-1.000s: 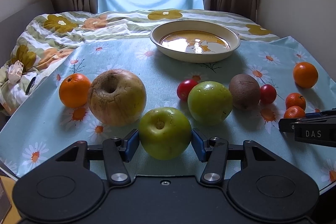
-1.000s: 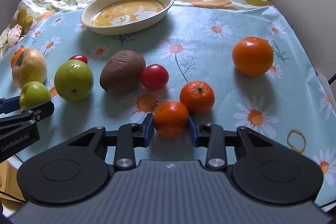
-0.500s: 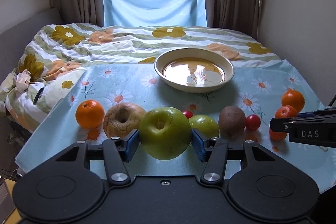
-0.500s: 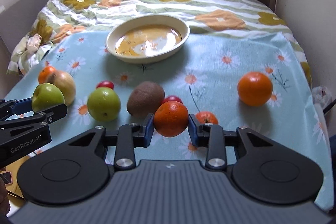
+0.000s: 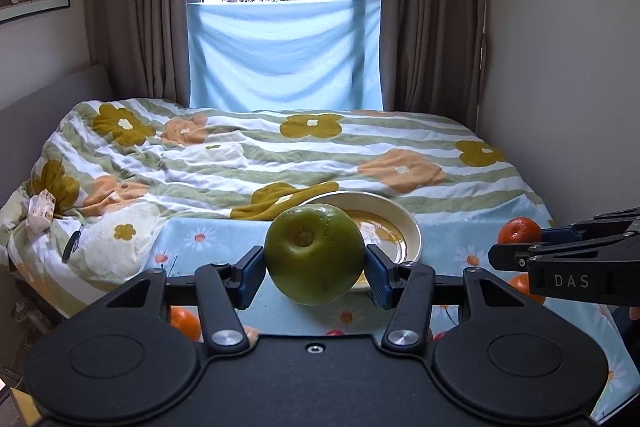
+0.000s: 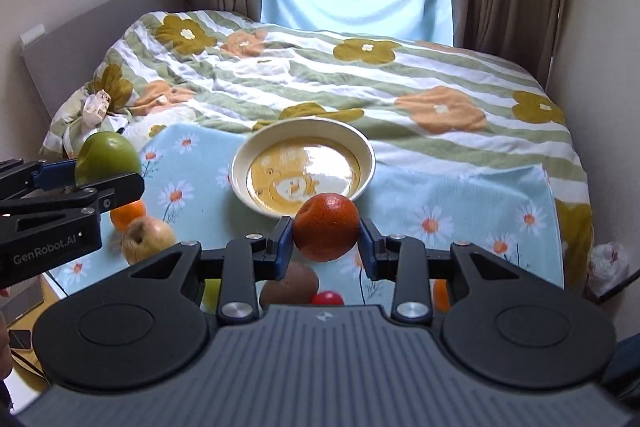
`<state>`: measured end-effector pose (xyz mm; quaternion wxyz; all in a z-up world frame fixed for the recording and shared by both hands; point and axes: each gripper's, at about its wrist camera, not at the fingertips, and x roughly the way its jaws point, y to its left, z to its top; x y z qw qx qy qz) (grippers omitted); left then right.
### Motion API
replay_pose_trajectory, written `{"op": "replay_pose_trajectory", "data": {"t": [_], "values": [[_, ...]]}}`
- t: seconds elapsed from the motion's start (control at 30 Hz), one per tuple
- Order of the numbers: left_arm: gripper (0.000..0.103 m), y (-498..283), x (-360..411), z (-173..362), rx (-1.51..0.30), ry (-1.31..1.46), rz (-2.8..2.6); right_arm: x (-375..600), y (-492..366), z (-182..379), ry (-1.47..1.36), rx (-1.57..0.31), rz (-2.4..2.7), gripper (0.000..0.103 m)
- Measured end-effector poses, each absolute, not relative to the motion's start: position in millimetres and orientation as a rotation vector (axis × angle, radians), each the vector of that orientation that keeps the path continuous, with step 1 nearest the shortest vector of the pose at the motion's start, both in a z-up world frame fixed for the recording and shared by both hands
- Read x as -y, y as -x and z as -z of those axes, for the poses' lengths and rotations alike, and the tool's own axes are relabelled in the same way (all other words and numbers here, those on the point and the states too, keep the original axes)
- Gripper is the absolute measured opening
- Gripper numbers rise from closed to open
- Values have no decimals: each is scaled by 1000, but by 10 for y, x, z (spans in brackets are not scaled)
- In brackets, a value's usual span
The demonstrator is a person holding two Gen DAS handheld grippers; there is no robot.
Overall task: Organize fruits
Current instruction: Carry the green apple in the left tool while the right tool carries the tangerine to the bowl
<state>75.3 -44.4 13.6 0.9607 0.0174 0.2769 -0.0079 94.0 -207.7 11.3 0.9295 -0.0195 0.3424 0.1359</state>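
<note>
So far, nothing sits in the bowl; I have two fruits lifted and the rest waiting.

On my left, the left gripper (image 5: 315,269) clamps a green apple (image 5: 315,254) in the air, short of the empty bowl (image 6: 240,169); the right gripper (image 6: 325,239) pinches a mandarin (image 6: 326,227) just before the bowl's near rim. I judge most work remains: a pale apple (image 6: 148,239), an orange (image 6: 127,213), a kiwi (image 6: 290,287) and a cherry tomato (image 6: 328,297) lie on the daisy cloth (image 6: 460,203).
</note>
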Motion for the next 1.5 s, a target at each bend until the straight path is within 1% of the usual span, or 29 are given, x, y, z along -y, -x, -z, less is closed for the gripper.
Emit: {"op": "replay_pose_trajectory", "data": {"t": [0.17,0.37,0.7,0.93,1.2,1.5], "values": [[58,-1087,434,-224,-559,-47,73,2089,-1222,-217,12,-716,-279,49],[58,-1596,412,-148,-600,-73,110,2043,-1677,-200,2,-724,-254,49],[58,-2497,408,170,-687,-140,145,1962,-2561,14,-56,-781,-214,49],[58,-3032,497,530,-766,-186,194,1941,-3077,214,-65,-825,-183,49],[58,-3364,651,930,-818,-238,241,1987,-3353,477,-101,-868,-150,49],[58,-3517,738,1161,-822,-265,278,2053,-3433,605,-104,-892,-120,49]]}}
